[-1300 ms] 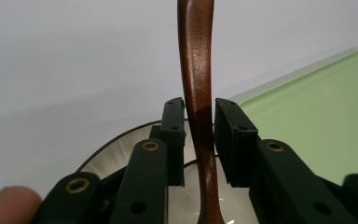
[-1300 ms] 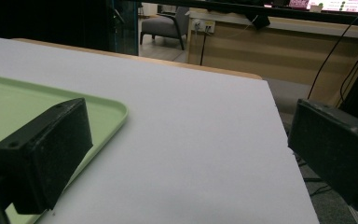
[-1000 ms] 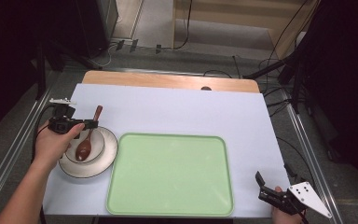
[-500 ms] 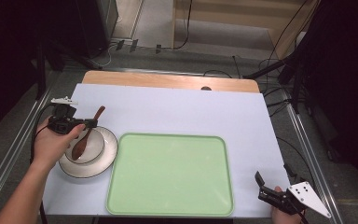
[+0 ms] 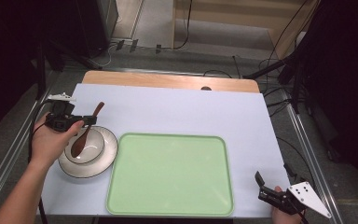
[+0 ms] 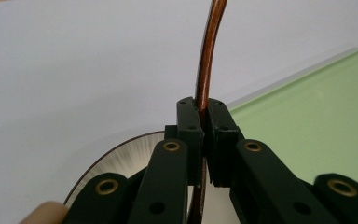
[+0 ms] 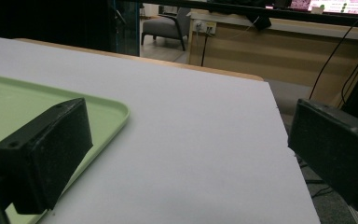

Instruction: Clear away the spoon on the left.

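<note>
Left tongs (image 5: 81,125) pinch the spoon (image 5: 85,133) handle thinly; it could twist free, clattering into the bowl (image 5: 95,145). Right tongs (image 5: 266,186) gape, idle.

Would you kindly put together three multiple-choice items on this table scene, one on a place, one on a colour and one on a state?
1. Where does the bowl sit?
A. On the plate
B. On the tray
C. On the bare table

2. What colour is the tray?
A. Blue
B. Light green
C. Red

3. How stands the left gripper?
A. Wide open over the tray
B. Shut on the plate's rim
C. Shut on the spoon's handle

Key:
1 A: the bowl rests inside the white plate, left of the tray.
2 B: its whole surface is pale green.
3 C: in the left gripper view the jaws pinch the brown spoon.
</note>
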`<state>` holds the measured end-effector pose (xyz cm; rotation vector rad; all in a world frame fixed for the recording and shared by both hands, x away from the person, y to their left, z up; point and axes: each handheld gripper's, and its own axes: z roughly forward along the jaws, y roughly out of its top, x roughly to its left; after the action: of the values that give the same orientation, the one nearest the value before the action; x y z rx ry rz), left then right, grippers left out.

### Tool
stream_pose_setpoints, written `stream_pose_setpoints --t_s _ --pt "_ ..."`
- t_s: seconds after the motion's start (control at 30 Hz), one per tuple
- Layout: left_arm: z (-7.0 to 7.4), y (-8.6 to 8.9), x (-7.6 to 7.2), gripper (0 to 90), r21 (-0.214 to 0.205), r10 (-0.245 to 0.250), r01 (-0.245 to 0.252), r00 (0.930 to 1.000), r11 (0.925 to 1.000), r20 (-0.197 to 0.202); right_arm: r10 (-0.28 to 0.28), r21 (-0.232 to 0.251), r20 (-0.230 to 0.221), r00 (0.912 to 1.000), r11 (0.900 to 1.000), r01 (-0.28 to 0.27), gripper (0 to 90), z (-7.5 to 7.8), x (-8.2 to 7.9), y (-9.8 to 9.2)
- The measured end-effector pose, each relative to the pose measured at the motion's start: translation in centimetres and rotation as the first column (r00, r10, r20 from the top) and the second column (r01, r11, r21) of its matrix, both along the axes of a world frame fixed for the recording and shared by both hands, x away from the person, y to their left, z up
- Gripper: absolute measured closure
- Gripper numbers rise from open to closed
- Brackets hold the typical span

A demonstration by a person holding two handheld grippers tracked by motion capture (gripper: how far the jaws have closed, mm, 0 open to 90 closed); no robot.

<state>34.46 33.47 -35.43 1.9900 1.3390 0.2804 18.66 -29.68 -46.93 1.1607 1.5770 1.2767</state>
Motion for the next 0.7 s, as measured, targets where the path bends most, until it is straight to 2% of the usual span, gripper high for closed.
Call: stream_pose_setpoints --t_s 0.13,0.2,0.33,0.47,0.53,0.7 --pt "0.8 -0.3 -0.3 86.0 -0.013 0.0 0.0 1.0 0.9999 0.0 -0.004 0.007 -0.003 1.0 1.0 0.004 0.1 0.0 0.0 -0.1" --pt "1.0 -0.5 -0.4 86.0 -0.003 -0.002 0.002 1.0 1.0 0.004 -0.003 0.003 -0.001 1.0 1.0 0.003 0.1 0.0 0.0 -0.1" --pt "1.4 -0.6 -0.6 86.0 -0.009 -0.007 0.007 1.0 0.9999 0.006 -0.001 -0.001 0.0 1.0 1.0 0.001 0.1 0.0 0.0 0.0" --pt "1.7 -0.6 -0.6 85.9 -0.021 -0.011 0.011 0.9999 0.9997 -0.007 -0.003 0.002 -0.004 1.0 1.0 0.003 0.1 0.0 0.0 0.1" --pt "1.9 -0.5 -0.6 86.0 -0.042 -0.018 0.017 0.9996 0.999 -0.023 -0.003 0.002 -0.004 1.0 1.0 0.003 0.1 0.0 0.0 0.1" --pt "2.4 -0.7 -0.8 85.9 -0.046 -0.023 0.022 0.9993 0.9987 -0.03 -0.002 0.001 -0.001 1.0 1.0 0.002 0.1 0.0 0.0 0.0"
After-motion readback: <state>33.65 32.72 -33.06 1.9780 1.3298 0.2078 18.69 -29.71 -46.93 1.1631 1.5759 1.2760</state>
